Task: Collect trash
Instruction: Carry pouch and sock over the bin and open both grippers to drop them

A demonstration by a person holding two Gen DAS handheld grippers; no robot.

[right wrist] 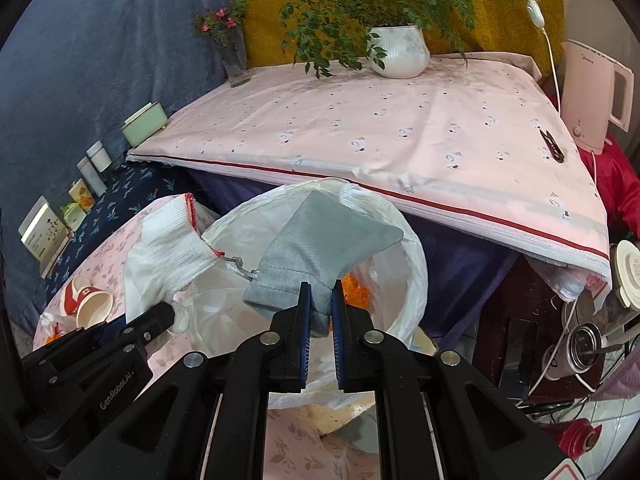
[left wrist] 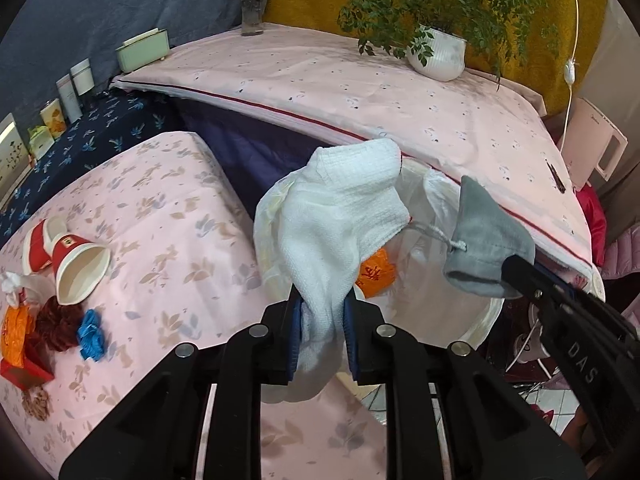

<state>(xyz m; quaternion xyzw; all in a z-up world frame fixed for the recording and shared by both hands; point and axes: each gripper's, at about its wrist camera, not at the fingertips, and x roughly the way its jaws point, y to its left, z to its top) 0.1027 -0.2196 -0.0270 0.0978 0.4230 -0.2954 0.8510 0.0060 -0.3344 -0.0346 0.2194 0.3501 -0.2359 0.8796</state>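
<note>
My left gripper is shut on a white knitted glove with a red-stitched hem, which stands up from the pads. My right gripper is shut on a grey drawstring pouch. Both are held over a bin lined with a white plastic bag, where an orange wrapper lies. In the left wrist view the right gripper and its pouch show on the right. The right wrist view has the left gripper and its glove on the left.
On the flowered pink cloth to the left lie a red-and-white paper cup, a blue crumpled scrap, another orange wrapper and a red box. Behind the bin stands a higher pink-covered table with a potted plant, a vase and a kettle.
</note>
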